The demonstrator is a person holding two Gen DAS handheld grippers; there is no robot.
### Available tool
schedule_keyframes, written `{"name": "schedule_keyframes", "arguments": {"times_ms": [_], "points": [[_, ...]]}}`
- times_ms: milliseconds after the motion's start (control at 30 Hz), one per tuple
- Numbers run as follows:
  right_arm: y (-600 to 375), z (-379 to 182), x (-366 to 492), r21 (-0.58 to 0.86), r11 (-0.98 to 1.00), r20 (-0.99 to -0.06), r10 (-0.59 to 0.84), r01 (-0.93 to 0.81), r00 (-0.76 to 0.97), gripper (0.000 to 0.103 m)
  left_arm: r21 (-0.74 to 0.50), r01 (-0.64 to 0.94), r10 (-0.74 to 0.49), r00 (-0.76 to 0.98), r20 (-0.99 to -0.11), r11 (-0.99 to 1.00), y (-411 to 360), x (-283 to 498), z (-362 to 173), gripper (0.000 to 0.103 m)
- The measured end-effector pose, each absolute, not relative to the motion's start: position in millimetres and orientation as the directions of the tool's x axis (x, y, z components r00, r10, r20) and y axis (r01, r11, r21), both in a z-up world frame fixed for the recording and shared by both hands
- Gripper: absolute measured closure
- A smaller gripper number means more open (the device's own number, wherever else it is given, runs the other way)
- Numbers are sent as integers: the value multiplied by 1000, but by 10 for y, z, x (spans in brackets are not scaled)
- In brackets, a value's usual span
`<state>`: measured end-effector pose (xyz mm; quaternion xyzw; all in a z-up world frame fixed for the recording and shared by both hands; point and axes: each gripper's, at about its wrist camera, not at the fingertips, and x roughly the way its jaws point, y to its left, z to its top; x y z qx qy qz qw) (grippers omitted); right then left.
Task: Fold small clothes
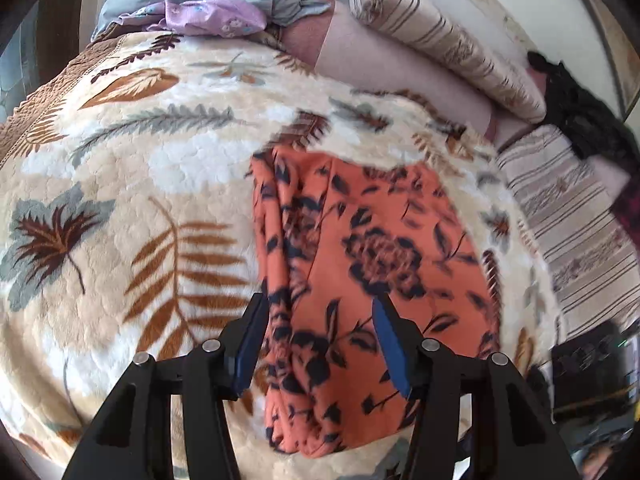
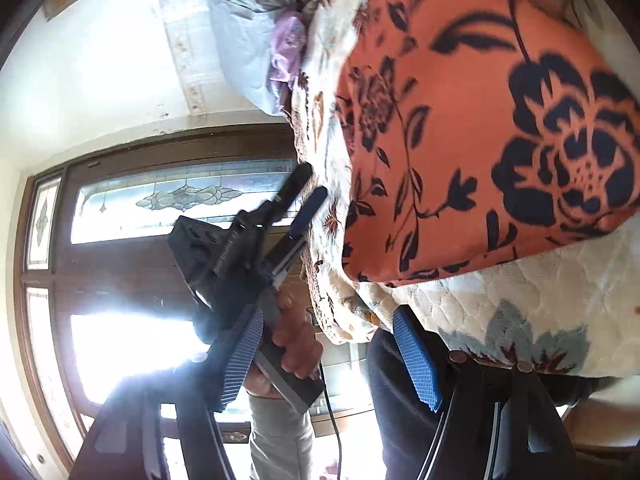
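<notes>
An orange garment with a dark floral print (image 1: pixel 360 280) lies folded lengthwise on the cream leaf-patterned blanket (image 1: pixel 140 180). My left gripper (image 1: pixel 322 302) is open and hovers over the garment's near end, its blue pads (image 1: pixel 250 344) either side of the cloth. In the right wrist view, tilted on its side, the garment (image 2: pixel 500 120) fills the upper right. My right gripper (image 2: pixel 326 328) is open and empty beside the blanket's edge (image 2: pixel 520 304). The left gripper (image 2: pixel 308 192) also shows there, held in a hand (image 2: pixel 296 344).
Striped bolster pillows (image 1: pixel 440 36) and a striped sheet (image 1: pixel 568 216) lie at the right of the bed. Grey and purple cloths (image 1: pixel 216 16) are piled at the far end. A black garment (image 1: pixel 580 96) sits far right. A wooden door with stained glass (image 2: pixel 160 208) stands beyond the bed.
</notes>
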<state>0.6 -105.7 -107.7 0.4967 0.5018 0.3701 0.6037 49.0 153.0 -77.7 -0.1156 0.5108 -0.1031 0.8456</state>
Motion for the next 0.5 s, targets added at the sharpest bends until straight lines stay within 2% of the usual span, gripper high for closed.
{"name": "schedule_keyframes", "arguments": {"times_ms": [33,67,100,167,267,400,500], "points": [[-1108,-1025,-19,970,241,-243,940,39,238,32,-240,14,-224,411,-884,971,1518,475,-966,50],[-1216,-1077,-74,969,245,-247,935,42,255,32,-244,-21,-219,374,-901,970,1566,427,-1123,50],[-1322,-1091,-30,968,247,-251,929,50,273,32,-297,-51,-254,398,-882,953,1643,335,-1165,50],[-1532,-1129,-20,965,253,-263,910,73,321,32,-320,-77,-263,407,-875,944,1703,230,-1105,50],[-1950,-1175,-48,962,249,-272,886,108,377,32,-273,-88,-214,416,-884,958,1702,174,-976,50],[-2291,-1072,8,955,269,-295,844,123,447,32,-210,-47,-158,507,-847,976,1560,193,-634,50],[-2344,-1068,255,945,307,-325,829,116,455,32,-210,13,-182,550,-815,978,1360,328,-462,50]]}}
